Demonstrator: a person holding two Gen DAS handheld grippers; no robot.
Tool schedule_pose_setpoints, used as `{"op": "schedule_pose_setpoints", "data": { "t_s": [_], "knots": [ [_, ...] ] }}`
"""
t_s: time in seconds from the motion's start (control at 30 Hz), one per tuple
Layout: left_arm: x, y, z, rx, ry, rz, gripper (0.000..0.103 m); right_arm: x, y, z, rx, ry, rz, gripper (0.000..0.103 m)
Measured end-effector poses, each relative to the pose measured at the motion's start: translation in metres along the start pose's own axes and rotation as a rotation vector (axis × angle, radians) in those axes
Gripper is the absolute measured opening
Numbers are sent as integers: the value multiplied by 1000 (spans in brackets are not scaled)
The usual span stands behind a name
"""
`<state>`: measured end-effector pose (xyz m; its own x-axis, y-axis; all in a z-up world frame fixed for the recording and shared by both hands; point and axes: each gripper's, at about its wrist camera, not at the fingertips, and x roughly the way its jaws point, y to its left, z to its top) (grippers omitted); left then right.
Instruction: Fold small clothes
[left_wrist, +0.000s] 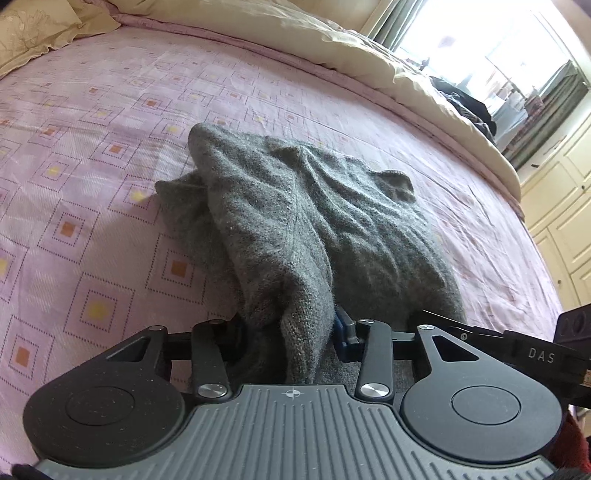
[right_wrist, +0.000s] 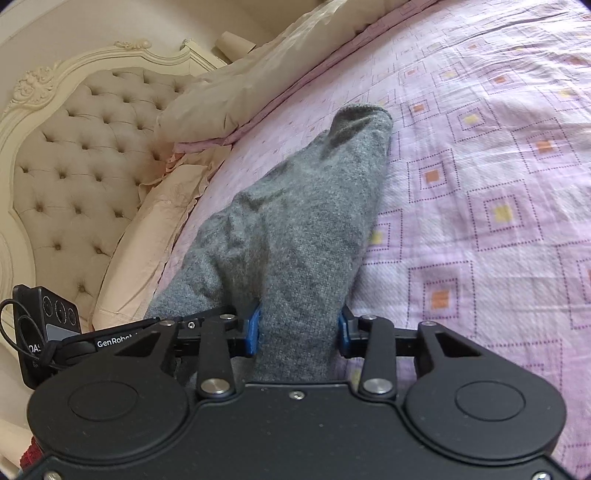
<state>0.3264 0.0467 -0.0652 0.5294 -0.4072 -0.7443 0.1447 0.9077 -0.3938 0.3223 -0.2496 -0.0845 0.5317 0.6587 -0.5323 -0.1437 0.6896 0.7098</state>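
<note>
Left view: we see left tool (left_wrist: 291, 332) pinching grey knit garment (left_wrist: 314, 221) near window (left_wrist: 491, 48) | right view: right tool (right_wrist: 299, 332) pinching it (right_wrist: 295, 221) near headboard (right_wrist: 85, 147)

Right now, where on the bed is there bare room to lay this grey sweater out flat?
The pink sheet is bare between the grey sweater and the pillow, and also on the sweater's other side, toward the cream duvet. It is crowded along the far edge, where that duvet is heaped with dark clothes on it.

Two close, downward wrist views; shared bedspread (left_wrist: 110, 147)
</note>
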Motion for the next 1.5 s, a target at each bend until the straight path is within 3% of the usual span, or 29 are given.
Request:
{"op": "schedule_pose_setpoints", "data": {
  "t_s": [0.27, 0.53, 0.63, 0.83, 0.97, 1.1, 1.2, 1.33, 1.5],
  "knots": [
    [-23, -20, -42, 28, 35, -21, 40, -34, 8, -33, -19, 58, -38, 49],
    [-59, -30, -109, 10, 61, -102, 40, -84, 13, -86, -64, 107, -61, 52],
    [-65, -23, -126, -13, 51, -105, 45, -96, 9, -102, -68, 94, -100, 67],
    [-107, -26, -143, 11, -139, 47, 56, -131, 34, -117, -178, -89, -215, 80],
    [-118, -57, -138, 139, -242, 172, 64, -124, 69, -108, -357, -199, -320, 93],
    [-101, -91, -131, 287, -311, 301, 78, -88, 78, -99, -437, -221, -419, 93],
    [-65, -90, -129, 305, -241, 421, 80, -59, 64, -98, -434, -146, -498, 93],
    [-55, -65, -134, 192, -225, 405, 97, -55, 36, -103, -327, -135, -460, 101],
    [-68, -68, -131, 217, -210, 402, 96, -83, 49, -101, -337, -197, -446, 102]
  ]
}}
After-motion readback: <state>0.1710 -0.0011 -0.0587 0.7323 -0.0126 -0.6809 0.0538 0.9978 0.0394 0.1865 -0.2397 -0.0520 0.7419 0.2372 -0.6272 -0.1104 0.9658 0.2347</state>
